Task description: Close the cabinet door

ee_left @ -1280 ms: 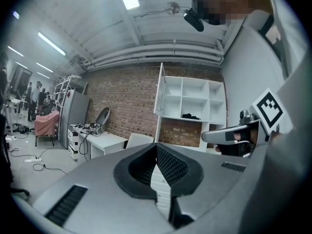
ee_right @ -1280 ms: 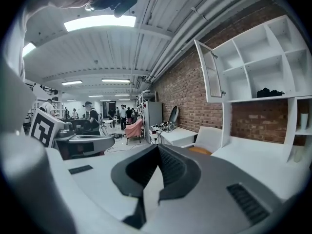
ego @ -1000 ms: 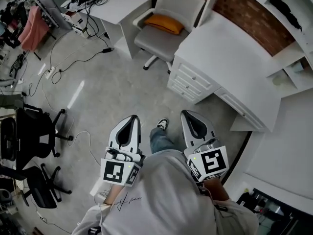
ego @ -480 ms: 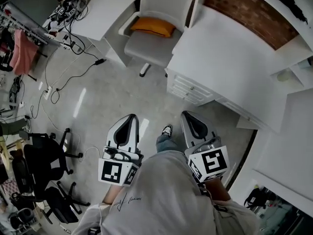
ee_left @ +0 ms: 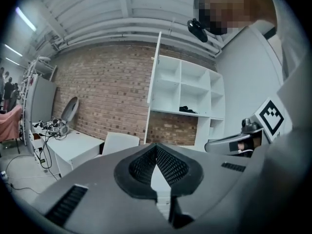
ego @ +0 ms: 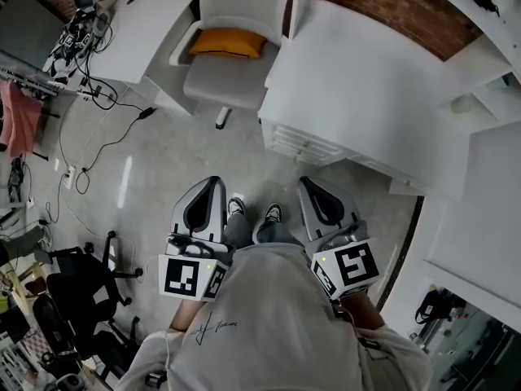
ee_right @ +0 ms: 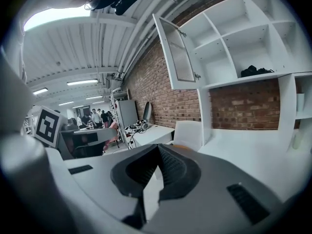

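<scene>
Both grey two-jaw grippers, left (ego: 213,182) and right (ego: 308,182), stay pinched together on nothing at lower centre. The white drawer desk (ego: 358,80) has slid from the right toward upper centre. The white mesh-panelled cabinet door (ee_right: 175,52) stands open at upper middle.

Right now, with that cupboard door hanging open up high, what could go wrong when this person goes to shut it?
1. The cabinet door stands open high above the white desk, which lies between the person and the brick wall; reaching over may be a stretch, and a gripper could knock the desk.
2. The left gripper and right gripper both have jaws together, holding nothing, so a push with the tips might slide off the door.
</scene>
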Demonstrator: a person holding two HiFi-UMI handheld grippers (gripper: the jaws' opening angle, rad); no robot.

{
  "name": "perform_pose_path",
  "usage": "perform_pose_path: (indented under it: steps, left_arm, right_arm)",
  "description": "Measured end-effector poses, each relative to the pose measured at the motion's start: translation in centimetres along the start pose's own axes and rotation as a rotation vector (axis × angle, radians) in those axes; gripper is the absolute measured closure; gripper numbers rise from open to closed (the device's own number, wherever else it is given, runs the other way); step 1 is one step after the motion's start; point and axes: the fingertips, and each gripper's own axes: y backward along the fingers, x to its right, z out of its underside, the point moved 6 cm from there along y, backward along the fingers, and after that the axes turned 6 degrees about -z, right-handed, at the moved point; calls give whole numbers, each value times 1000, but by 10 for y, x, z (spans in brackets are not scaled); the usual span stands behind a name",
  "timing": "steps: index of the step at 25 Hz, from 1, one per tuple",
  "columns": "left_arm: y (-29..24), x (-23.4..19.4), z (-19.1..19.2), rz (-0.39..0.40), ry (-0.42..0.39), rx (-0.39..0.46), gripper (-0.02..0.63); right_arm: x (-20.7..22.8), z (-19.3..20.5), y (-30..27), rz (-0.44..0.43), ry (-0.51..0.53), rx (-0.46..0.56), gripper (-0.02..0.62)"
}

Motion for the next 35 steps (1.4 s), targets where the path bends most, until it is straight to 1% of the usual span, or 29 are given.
perform_pose_path:
  steps: [4, 7, 9, 12, 16, 18, 21, 25, 31, 35]
  left_arm:
    - [-28, -9, -4, 67, 6, -5, 591]
    - [-50, -17, -9, 127, -4, 2, 591]
    - [-65, -21, -17, 160, -18, 14, 591]
    - [-89, -28, -29, 202, -32, 38, 591]
    - [-117, -42, -41, 250, -29, 50, 591]
    - [-129, -51, -48, 276, -34, 61, 591]
    - [-146, -65, -56, 313, -39, 71, 591]
    - [-161, -83, -66, 356, -39, 84, 591]
    - [-184, -100, -73, 436, -48, 94, 591]
    - [-192, -113, -74, 503, -42, 85, 591]
  right_arm:
    - [5, -5, -11, 41, -15, 11, 572]
    - [7, -11, -21, 85, -36, 33, 572]
    - [10, -18, -26, 131, -39, 47, 572]
    - [16, -30, -36, 204, -9, 58, 572]
    - [19, -48, -56, 270, -6, 82, 572]
    - [21, -57, -67, 298, -17, 109, 572]
    - [18, -70, -88, 320, -29, 139, 572]
    - [8, -85, -112, 337, -4, 142, 572]
    - [0, -90, -138, 397, -22, 141, 571]
    - [-12, -99, -154, 426, 12, 152, 571]
